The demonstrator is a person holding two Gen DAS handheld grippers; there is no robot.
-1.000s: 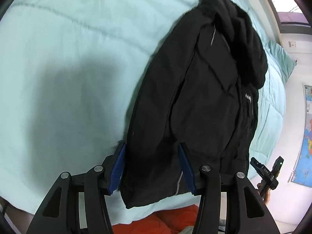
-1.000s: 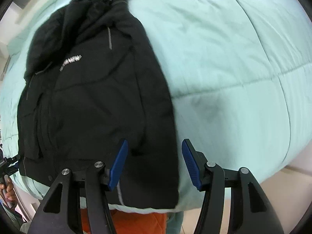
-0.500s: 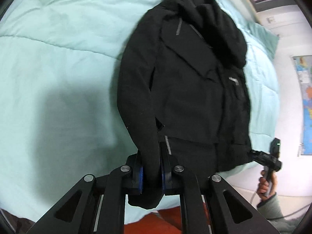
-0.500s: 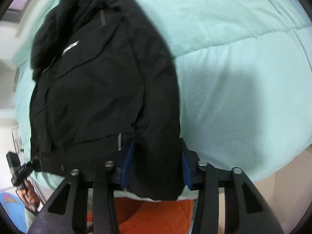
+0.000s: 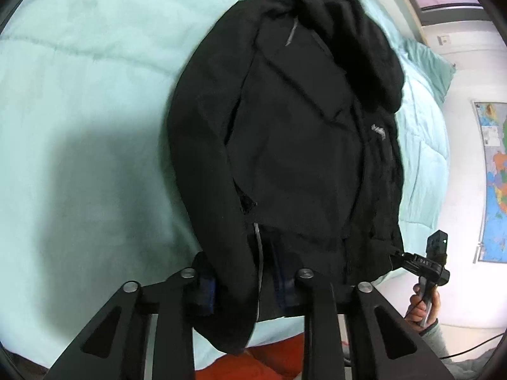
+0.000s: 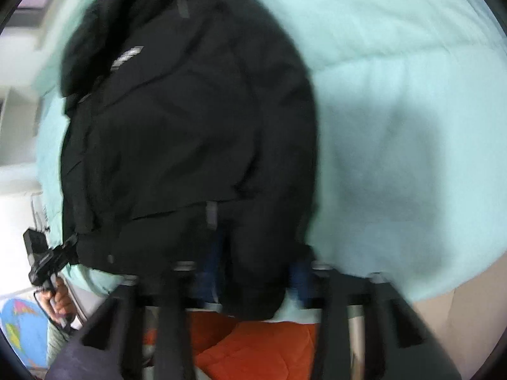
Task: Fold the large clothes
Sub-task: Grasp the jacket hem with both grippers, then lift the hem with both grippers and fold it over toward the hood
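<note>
Listing what both wrist views show, item by item.

Jacket: black, laid front-up on the duvet; fills the centre of the left wrist view and the centre-left of the right wrist view; hood at the top of each frame, hem at the bottom, near the bed's edge.
Jacket details: small pale logo on the chest; short grey strips near the shoulder and near the hem.
Left gripper: bottom centre of its own view; blue pads pinching the sleeve end that hangs between them; jaws have just eased apart a little after closing, cloth between them.
Right gripper: bottom centre of its own view, blurred; blue pads on either side of the jacket's other sleeve end, gripping it; jaws have just been closing onto the cloth.
Right gripper, from the left view: lower right, at the hem corner, handle in a hand.
Left gripper, from the right view: lower left, at the opposite hem corner, also hand-held.
Duvet: mint green, quilted, under the jacket.
Orange cloth: bottom centre, below the duvet edge.
Map: on the white wall, right edge of the left view.
</note>
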